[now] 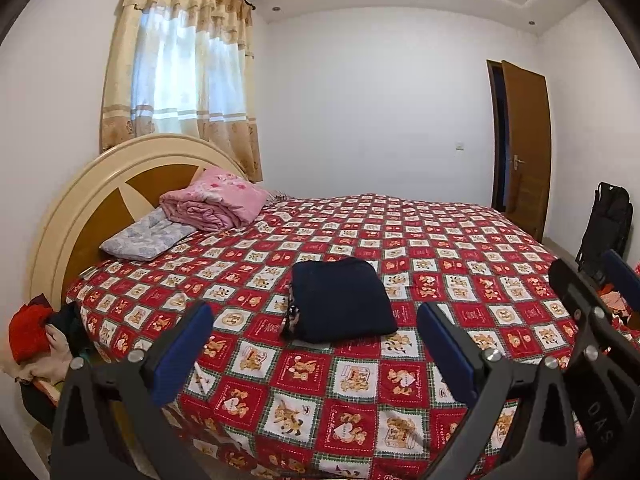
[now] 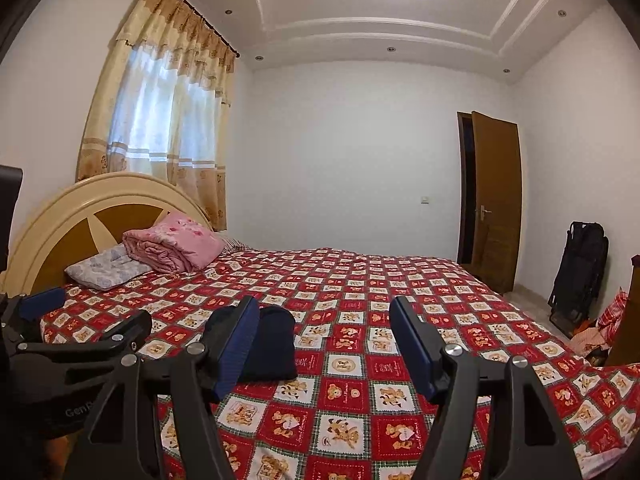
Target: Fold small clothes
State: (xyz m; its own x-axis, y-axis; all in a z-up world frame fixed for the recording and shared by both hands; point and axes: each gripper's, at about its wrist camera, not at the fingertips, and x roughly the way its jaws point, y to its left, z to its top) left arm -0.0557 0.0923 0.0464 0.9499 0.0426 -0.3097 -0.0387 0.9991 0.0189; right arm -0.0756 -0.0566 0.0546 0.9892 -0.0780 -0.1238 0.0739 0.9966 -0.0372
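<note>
White walls wrap a bedroom, and a big bed (image 1: 360, 360) fills most of it, covered with a red and white checked sheet full of little bears. On the far left, past the edge of the bed, a heap of other clothes (image 1: 36, 340) waits in red, dark and pale colours. Behind it stands a round cream headboard (image 1: 80, 200) with a pale pillow (image 1: 148, 236) and a rolled pink blanket (image 1: 212, 204), under a window with yellow curtains (image 1: 180, 72). The left gripper (image 1: 316, 344) hangs over the near side of the bed with its blue pads spread wide and nothing between them. Just past it, in the middle of the bed, lies the dark blue garment (image 1: 340, 300), already a neat flat square, with a spotted edge peeking out on its left side. It looks soft, light and floppy, so it will likely sag and fall open if picked up by one corner. A safer hold would be at a folded edge, pinching all the layers together. The sheet looks soft too and may bunch up if a pad drags on it. The right gripper (image 2: 324, 348) floats beside the left one, also spread wide and empty. On the right are a brown door (image 1: 524, 140), a black bag (image 1: 608, 224) and more striped clothes (image 2: 612, 316).
</note>
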